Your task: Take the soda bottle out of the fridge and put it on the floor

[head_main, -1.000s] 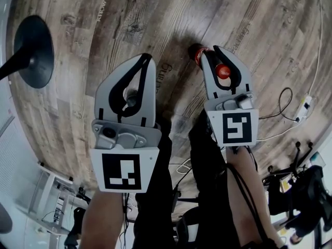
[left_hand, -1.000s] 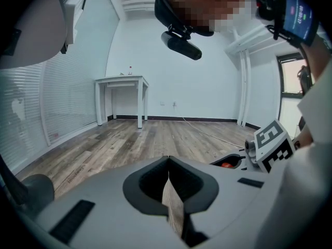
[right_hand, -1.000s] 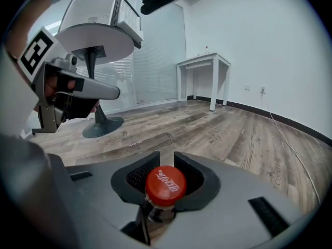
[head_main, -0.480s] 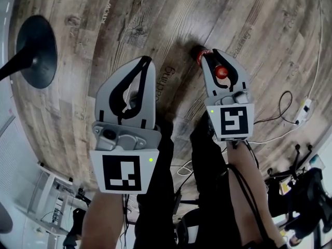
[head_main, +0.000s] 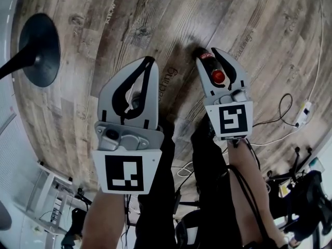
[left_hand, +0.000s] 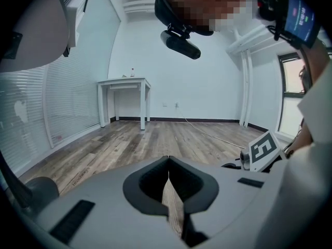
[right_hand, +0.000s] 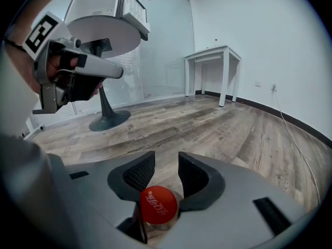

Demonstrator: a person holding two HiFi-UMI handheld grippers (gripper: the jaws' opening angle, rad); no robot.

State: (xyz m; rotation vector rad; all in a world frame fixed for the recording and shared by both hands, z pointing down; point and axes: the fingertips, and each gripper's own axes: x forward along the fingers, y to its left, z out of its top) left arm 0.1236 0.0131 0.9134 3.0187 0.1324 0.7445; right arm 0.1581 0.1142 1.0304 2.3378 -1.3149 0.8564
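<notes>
The soda bottle (right_hand: 158, 205) is out of the fridge and stands upright on the wooden floor (head_main: 129, 14), on the right side. I think I am at the last step, which is letting go. My right gripper (head_main: 209, 56) has just been opening its jaws. They are spread, one on each side of the bottle's neck, and the pads do not seem to press on it. My left gripper (head_main: 149, 61) is pressed together with nothing in it, and it hangs in the air to the left, near the other one. Next I should pull my right gripper up and back, slowly, so a jaw does not bump the bottle and tip it over. The bottle's red cap has curly white writing that looks like the Coca-Cola name. There is a red label lower down, but I cannot read it. Some floor boards have small printed words too, and those are too blurry for me. I cannot see the fridge.
</notes>
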